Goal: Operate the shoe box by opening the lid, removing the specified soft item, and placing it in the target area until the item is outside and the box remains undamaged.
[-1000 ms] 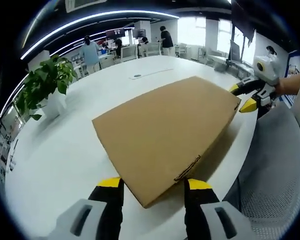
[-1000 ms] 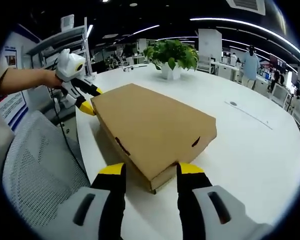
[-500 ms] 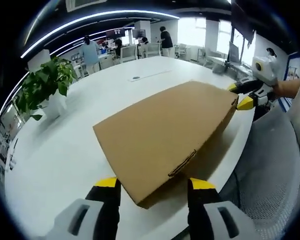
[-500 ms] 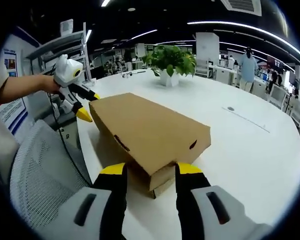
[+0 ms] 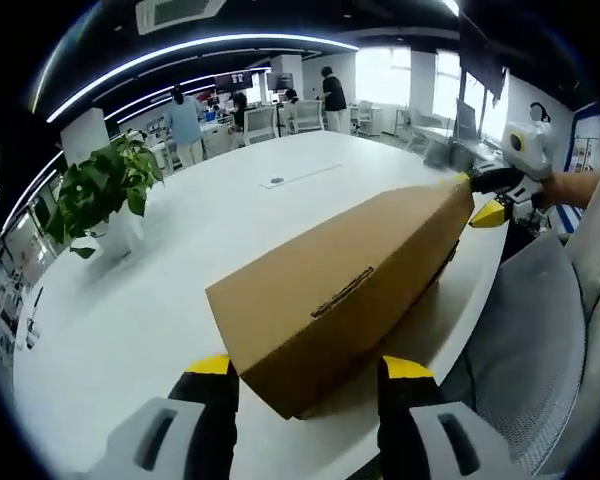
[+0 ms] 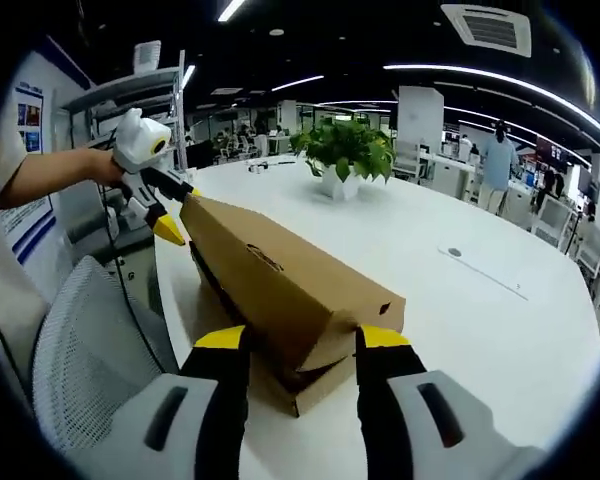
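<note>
The left gripper (image 5: 305, 372), with its yellow-tipped black jaws spread, straddled one end of the brown corrugated cardboard shoe box (image 5: 350, 290). The right gripper (image 6: 292, 345) stood likewise spread at the opposite end of the box, and appeared in the left gripper view at the far corner (image 5: 483, 200). Whether the jaw tips actually bore on the cardboard could not be told. Neither claw pinched anything.

The hinged cardboard lid (image 6: 280, 280) was tilted up along the side nearest the person, its front flap raised clear of the box base (image 6: 300, 385), leaving a dark gap beneath. In my judgement one gripper was placed at each end so the lid would rise evenly, without twisting or tearing the hinge.

The box lay near the edge of the round white table (image 6: 460, 290), beside a grey mesh office chair (image 6: 90, 340). The soft item was not visible; presumably it was inside. A green potted plant in a white pot (image 6: 345, 155) stood well apart on the table.
</note>
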Demonstrator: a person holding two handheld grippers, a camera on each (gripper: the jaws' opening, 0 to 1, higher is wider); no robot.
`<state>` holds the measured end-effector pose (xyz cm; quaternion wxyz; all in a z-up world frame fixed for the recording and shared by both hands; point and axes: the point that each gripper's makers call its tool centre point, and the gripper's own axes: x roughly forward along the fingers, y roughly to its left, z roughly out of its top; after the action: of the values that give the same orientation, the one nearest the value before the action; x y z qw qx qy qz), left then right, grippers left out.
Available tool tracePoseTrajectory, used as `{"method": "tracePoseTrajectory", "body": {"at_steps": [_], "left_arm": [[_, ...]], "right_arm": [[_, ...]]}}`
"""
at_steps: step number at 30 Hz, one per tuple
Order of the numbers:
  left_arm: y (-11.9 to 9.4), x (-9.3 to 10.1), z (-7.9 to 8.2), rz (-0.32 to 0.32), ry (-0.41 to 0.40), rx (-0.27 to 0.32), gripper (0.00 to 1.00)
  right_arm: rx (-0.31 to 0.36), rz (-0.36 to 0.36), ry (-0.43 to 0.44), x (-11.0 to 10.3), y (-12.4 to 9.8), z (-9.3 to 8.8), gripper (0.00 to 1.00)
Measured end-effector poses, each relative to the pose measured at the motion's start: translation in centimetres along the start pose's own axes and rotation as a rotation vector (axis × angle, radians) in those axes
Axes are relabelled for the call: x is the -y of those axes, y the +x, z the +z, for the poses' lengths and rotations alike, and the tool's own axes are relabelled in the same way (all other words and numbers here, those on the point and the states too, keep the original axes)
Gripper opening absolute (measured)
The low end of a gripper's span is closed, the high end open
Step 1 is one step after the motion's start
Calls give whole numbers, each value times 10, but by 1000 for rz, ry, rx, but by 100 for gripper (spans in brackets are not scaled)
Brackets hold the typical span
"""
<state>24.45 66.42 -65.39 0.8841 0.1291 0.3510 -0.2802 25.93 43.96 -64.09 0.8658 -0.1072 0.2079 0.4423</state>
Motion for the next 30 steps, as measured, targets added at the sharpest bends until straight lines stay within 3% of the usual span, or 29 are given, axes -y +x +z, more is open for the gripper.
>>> {"method": "tracePoseTrajectory", "body": {"at_steps": [8,15,30], "left_arm": [[-4,-11,17,58,15,27,50],[-8,-23,37,101,-22,90,45],[-3,-60,71,200,-42,160,30]], "right_arm": [[30,-10,-18,9,0,17,39],[60,-18,-27,17,2,33,42],[106,-43,-42,42,12,59,43]]}}
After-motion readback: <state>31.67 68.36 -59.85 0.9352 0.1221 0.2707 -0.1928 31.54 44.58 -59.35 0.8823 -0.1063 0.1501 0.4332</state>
